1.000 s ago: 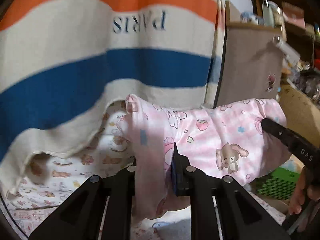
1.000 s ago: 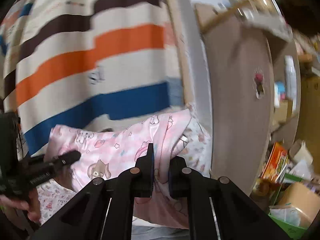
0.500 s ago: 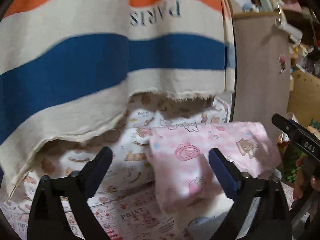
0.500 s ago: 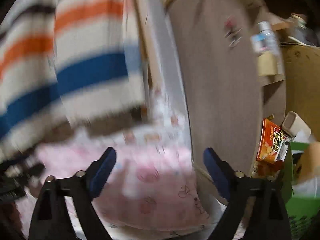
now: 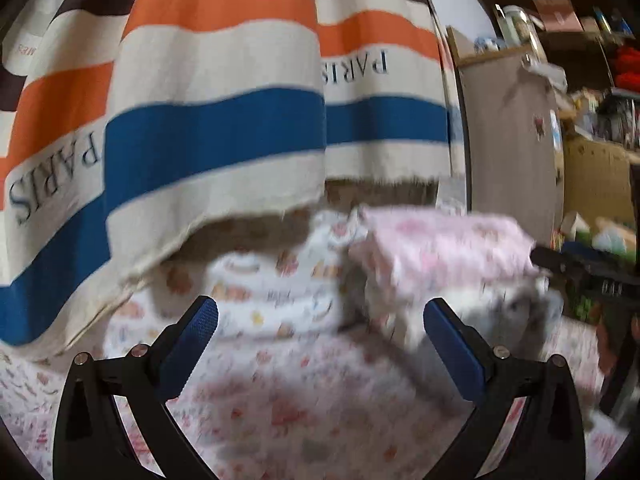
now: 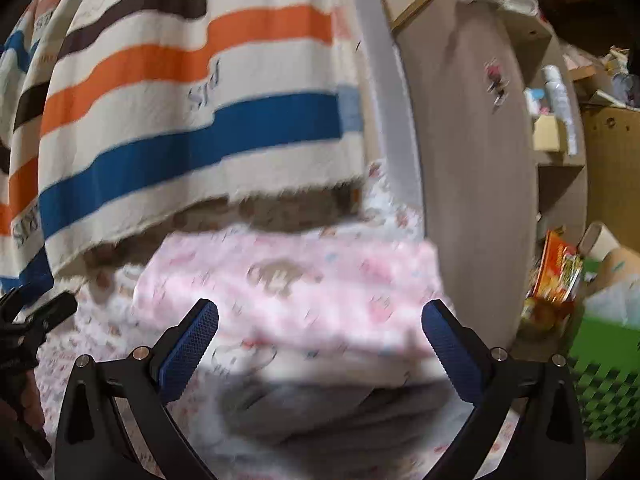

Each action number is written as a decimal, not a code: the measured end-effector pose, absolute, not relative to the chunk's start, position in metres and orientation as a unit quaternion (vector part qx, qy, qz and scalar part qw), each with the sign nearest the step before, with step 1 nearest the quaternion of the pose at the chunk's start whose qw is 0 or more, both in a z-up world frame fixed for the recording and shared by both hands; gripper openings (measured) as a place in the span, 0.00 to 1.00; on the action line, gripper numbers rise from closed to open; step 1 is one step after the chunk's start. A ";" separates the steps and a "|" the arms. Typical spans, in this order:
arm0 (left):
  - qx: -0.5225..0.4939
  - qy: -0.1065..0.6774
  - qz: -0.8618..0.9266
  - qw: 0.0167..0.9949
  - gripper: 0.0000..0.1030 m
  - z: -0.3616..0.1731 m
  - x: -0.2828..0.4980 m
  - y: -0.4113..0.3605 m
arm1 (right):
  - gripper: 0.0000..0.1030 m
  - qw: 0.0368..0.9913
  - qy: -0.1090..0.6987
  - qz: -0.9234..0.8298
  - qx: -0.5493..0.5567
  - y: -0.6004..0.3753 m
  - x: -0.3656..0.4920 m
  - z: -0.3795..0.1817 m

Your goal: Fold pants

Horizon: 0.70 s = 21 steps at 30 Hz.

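Left claw (image 5: 320, 330) opening, empty, right view alone: blurred, seemingly folded pants (image 6: 296, 292)

Folded pink pants (image 6: 288, 280) on printed bedsheet (image 5: 280, 408)

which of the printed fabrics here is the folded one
The pink bunny-print pants: a stacked, layered bundle. The white printed sheet lies spread flat beneath, and the striped cloth hangs behind.

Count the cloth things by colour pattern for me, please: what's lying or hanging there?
Pink cartoon-print pants, folded: 1
Striped cloth marked PARIS, hanging: 1
White printed sheet underneath: 1
Total: 3
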<state>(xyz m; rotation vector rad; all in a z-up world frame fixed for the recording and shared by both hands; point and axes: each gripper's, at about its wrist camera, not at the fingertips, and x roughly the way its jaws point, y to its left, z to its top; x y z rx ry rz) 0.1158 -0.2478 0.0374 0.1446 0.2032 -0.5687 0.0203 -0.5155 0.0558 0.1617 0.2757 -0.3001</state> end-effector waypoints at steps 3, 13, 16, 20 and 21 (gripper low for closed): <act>0.070 0.111 -0.266 0.955 0.99 0.022 0.115 -0.237 | 1.00 0.977 0.137 -0.148 0.071 -0.506 0.022 0.043; 0.021 0.146 -0.244 0.959 0.99 0.002 0.132 -0.212 | 1.00 0.981 0.140 -0.126 0.056 -0.495 0.025 0.024; 0.031 0.142 -0.230 0.962 0.99 0.001 0.129 -0.216 | 1.00 0.980 0.148 -0.123 0.049 -0.493 0.029 0.024; 0.034 0.144 -0.222 0.964 0.99 0.001 0.130 -0.217 | 1.00 0.980 0.157 -0.120 0.013 -0.479 0.034 0.022; 0.031 0.145 -0.222 0.964 0.99 0.001 0.130 -0.216 | 1.00 0.981 0.154 -0.117 0.000 -0.473 0.034 0.022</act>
